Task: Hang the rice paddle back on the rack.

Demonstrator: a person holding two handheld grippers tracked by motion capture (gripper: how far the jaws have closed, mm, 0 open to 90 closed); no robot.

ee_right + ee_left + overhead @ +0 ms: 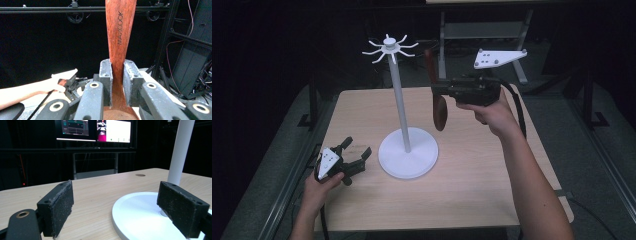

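Observation:
A white stand [407, 152] with a tall pole and hooks at its top [390, 48] rises from the middle of the wooden table [472, 190]. My right gripper [435, 90] is raised to the right of the pole and is shut on a reddish-brown wooden spoon [439, 112], whose bowl hangs down while the handle [120, 27] points up between the pads. My left gripper [359, 150] rests open near the table's left edge, beside the stand's round base [140, 215]; nothing lies between its pads [61, 207].
A grey metal frame [482, 35] stands behind the table. Monitors [96, 130] glow in the dark background. Floor rails run along both sides of the table.

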